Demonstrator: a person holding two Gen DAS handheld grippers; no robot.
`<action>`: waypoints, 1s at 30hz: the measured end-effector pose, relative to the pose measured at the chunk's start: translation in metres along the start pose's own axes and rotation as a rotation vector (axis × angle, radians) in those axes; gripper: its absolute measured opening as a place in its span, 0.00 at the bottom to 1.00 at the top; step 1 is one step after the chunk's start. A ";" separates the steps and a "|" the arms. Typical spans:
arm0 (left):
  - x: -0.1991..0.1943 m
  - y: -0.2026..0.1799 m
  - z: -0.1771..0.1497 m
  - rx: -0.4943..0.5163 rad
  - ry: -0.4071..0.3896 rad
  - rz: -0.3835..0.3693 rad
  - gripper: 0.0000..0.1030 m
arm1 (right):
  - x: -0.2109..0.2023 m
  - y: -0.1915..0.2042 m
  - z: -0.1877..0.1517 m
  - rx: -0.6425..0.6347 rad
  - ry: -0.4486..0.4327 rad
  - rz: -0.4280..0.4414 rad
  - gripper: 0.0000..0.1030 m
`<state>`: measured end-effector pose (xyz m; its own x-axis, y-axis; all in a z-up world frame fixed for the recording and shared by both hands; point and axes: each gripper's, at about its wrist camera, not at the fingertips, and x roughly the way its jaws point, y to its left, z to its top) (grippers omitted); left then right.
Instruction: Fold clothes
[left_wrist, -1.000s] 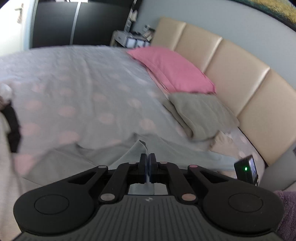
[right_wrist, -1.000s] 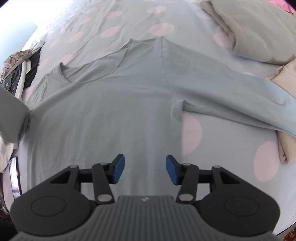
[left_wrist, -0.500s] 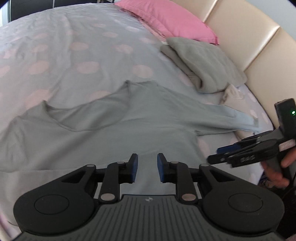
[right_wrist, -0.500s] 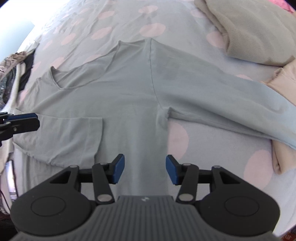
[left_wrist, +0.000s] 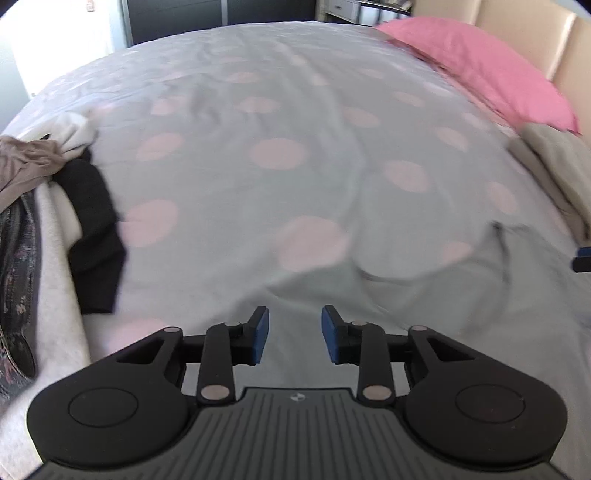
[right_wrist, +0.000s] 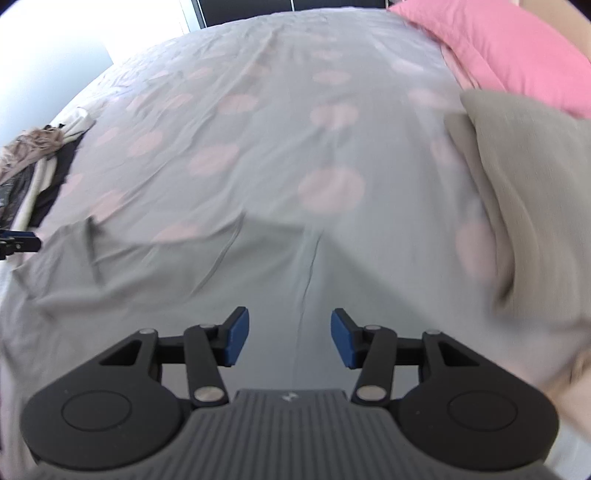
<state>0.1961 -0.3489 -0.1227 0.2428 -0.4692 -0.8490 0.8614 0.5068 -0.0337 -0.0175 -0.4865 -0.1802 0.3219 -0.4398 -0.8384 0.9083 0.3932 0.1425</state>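
Fingers of both the left gripper (left_wrist: 294, 334) and right gripper (right_wrist: 290, 338) stand apart, holding nothing, above the grey shirt (right_wrist: 258, 280) spread on the near bedspread (left_wrist: 258, 110). Only the right view shows the shirt's long centre seam; only the left shows the black garment (left_wrist: 94, 236) clearly at the left edge.

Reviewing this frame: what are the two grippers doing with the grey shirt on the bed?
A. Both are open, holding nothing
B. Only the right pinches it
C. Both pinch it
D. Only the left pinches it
A: the left gripper and right gripper both show parted blue pads with nothing between them, above the grey shirt.
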 end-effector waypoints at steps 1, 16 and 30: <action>0.008 0.007 0.002 -0.005 -0.002 0.007 0.37 | 0.008 -0.002 0.008 -0.007 -0.008 -0.006 0.51; 0.046 0.009 -0.004 0.006 -0.101 -0.085 0.00 | 0.082 -0.011 0.039 -0.046 -0.034 -0.022 0.09; 0.056 0.004 0.013 0.008 -0.052 0.037 0.03 | 0.043 -0.002 0.031 -0.036 -0.132 -0.070 0.14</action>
<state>0.2194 -0.3827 -0.1638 0.2975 -0.4872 -0.8210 0.8547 0.5191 0.0016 0.0029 -0.5310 -0.1998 0.2923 -0.5684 -0.7691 0.9206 0.3851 0.0652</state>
